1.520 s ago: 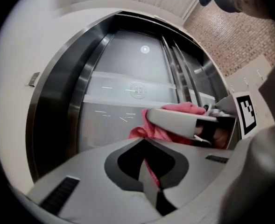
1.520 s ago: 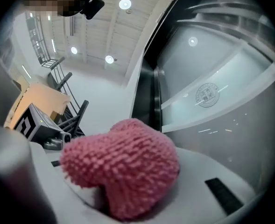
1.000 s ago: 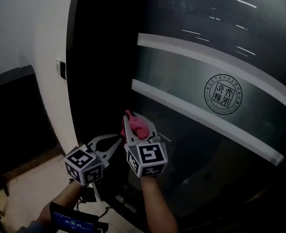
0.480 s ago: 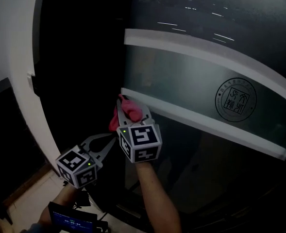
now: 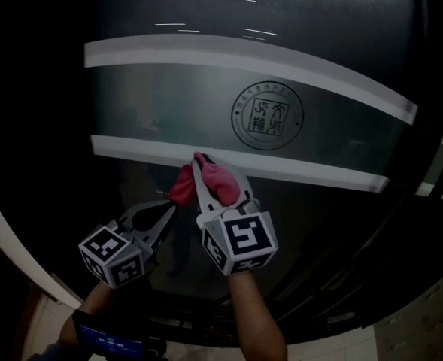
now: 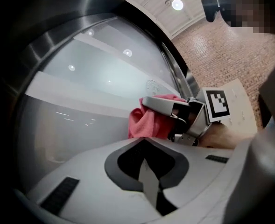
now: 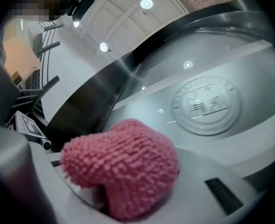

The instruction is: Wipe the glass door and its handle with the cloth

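Observation:
The dark glass door [image 5: 326, 201] fills the head view, crossed by two white frosted stripes [image 5: 244, 59] with a round seal print [image 5: 266, 115] between them. My right gripper [image 5: 200, 161] is shut on a pink fuzzy cloth [image 5: 215, 183], whose tip meets the glass at the lower stripe, left of and below the seal. In the right gripper view the cloth [image 7: 123, 164] bulges between the jaws, with the seal [image 7: 207, 105] beyond. My left gripper [image 5: 168, 209] hangs just left of it, shut and holding nothing. In the left gripper view the cloth [image 6: 149, 122] is in sight. No handle shows.
A white wall edge [image 5: 3, 224] curves along the lower left. The door's dark metal frame [image 5: 432, 164] runs down the right side, above a light tiled floor [image 5: 424, 329]. A small lit screen [image 5: 108, 344] sits at the bottom near my left arm.
The view has swung right along the door. My right gripper has carried the cloth from near the dark door edge to below the seal. The left gripper has followed beside it.

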A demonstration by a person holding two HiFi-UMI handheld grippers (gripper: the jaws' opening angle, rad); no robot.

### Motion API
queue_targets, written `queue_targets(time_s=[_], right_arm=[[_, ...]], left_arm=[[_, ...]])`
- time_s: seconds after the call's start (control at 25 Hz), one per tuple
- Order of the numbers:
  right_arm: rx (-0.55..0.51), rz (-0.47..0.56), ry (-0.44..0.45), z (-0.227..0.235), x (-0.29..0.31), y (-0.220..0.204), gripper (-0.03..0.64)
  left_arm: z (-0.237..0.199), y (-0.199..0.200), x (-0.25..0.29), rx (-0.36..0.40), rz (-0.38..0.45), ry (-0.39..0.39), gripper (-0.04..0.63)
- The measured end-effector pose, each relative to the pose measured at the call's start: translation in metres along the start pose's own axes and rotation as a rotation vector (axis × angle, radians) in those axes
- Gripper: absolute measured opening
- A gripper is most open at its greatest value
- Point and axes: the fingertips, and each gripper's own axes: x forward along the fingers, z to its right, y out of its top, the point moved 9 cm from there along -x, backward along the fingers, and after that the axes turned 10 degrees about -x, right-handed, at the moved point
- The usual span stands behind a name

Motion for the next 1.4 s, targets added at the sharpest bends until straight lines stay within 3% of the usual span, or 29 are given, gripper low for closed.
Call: queue_targets(time_s=[0.32, 0.56, 0.76, 0.92, 1.04, 1.2, 1.4], right_arm=[[-0.063, -0.134, -0.277, 0.122, -0.125, -0.008, 0.049], [-0.063, -0.167, -0.510, 0.193, -0.200, -0.001, 0.049], [-0.044, -0.178, -0.581, 0.216, -0.224, 0.000, 0.049], [-0.034, -0.177, -0.569, 0.210, -0.220, -0.002, 0.049], [-0.017, -0.124, -0.491, 0.175, -0.200, -0.001, 0.049], [-0.023, -0.045, -0.294, 0.090, -0.149, -0.007, 0.049], [0.037, -0.032, 0.000, -0.031, -0.052, -0.036, 0.049]], left_arm=[[0.077, -0.034, 0.086, -0.024, -0.009, -0.153, 0.006], [0.126, -0.056, 0.119, -0.043, -0.022, -0.215, 0.006], [0.138, -0.065, 0.126, -0.046, -0.040, -0.217, 0.006], [0.130, -0.063, 0.116, -0.042, -0.035, -0.193, 0.006], [0.113, -0.061, 0.097, -0.021, -0.038, -0.148, 0.006], [0.080, -0.061, 0.062, -0.003, -0.042, -0.072, 0.006], [0.016, -0.056, -0.010, 0.006, -0.041, 0.113, 0.006]])
